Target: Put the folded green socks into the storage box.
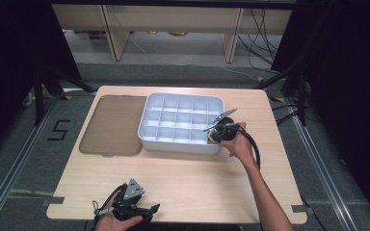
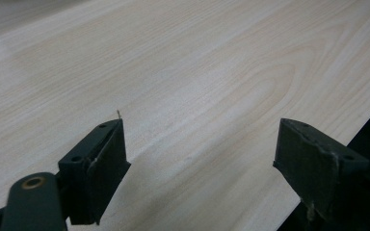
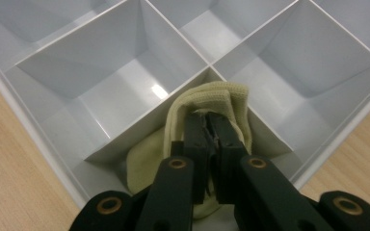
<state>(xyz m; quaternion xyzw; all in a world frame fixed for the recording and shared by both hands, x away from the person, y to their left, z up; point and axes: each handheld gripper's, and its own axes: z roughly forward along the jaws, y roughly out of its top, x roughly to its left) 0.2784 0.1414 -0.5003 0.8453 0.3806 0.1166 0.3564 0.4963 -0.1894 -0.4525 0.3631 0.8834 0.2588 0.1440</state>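
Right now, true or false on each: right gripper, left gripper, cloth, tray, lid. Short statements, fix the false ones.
1. The right gripper is shut on the pale yellow cloth. True.
2. The cloth sits in a middle compartment of the white divided tray. False: it is in the tray's near right corner compartment.
3. The left gripper holds a second cloth. False: its jaws stand open over bare table, nothing between them.
4. A brownish translucent lid lies flat on the table, left of the tray. True.
5. The lid is on the tray. False: the tray is uncovered.
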